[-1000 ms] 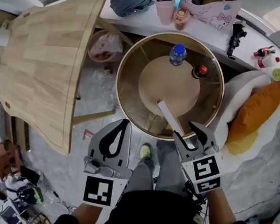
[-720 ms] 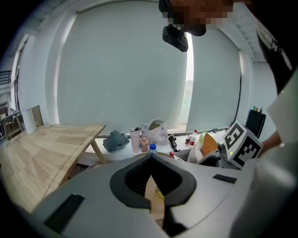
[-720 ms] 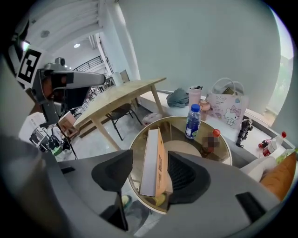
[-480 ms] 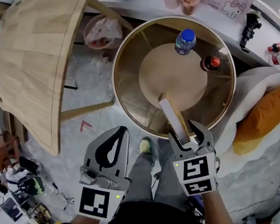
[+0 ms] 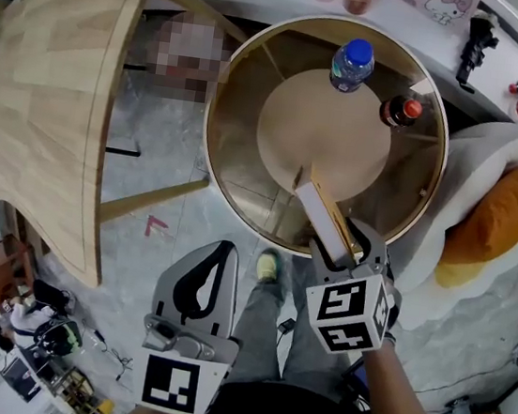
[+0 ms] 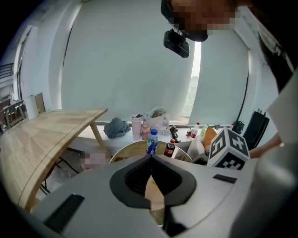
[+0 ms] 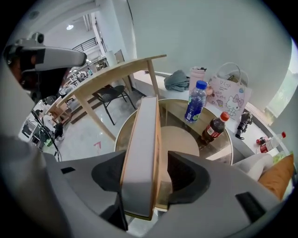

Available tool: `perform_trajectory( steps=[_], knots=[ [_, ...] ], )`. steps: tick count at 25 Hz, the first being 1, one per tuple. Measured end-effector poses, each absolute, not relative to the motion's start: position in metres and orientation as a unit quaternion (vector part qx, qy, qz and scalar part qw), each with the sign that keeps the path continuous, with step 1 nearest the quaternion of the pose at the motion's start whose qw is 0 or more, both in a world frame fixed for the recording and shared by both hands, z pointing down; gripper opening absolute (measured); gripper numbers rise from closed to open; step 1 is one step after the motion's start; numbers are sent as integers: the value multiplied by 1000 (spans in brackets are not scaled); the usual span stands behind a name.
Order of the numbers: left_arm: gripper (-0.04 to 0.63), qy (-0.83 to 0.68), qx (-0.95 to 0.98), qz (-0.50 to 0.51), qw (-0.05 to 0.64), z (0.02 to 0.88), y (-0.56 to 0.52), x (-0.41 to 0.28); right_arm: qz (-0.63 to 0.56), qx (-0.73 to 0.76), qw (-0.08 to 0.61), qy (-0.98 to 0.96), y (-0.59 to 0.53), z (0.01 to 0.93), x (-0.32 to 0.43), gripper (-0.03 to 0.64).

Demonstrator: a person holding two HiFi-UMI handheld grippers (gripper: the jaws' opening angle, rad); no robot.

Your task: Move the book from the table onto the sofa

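- Water bottle (image 5: 352, 64) with a blue cap, upright, at 1 o'clock in the head view
- Cola bottle (image 5: 401, 110) with a red cap, upright, near the water bottle at its 4 o'clock
- Long wooden table (image 5: 55, 99) filling 10 o'clock
- Orange cushion (image 5: 510, 208) at 3 o'clock
- Red arrow mark (image 5: 156, 227) on the grey floor (image 5: 129, 260) at 8 o'clock
- Black object (image 5: 477, 39) on the white ledge (image 5: 267, 2), at the cola bottle's 1 o'clock
- Along that ledge in the right gripper view, left to right: grey cloth (image 7: 177, 80), pink cup (image 7: 196, 76), cartoon-cat bag (image 7: 228, 98)
- Black chair (image 7: 111, 95) under the wooden table
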State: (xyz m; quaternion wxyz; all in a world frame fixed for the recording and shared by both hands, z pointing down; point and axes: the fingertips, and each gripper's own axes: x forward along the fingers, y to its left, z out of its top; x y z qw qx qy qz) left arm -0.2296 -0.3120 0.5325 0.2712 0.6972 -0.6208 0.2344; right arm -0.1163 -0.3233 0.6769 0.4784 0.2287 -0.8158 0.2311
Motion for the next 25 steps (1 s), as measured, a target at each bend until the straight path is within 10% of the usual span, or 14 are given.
perform_trajectory(
  steps=[25],
  knots=[
    [6,-613,726,229,213,464,-355,-201,235,269,471,-806,-349,628,-78,149]
  ],
)
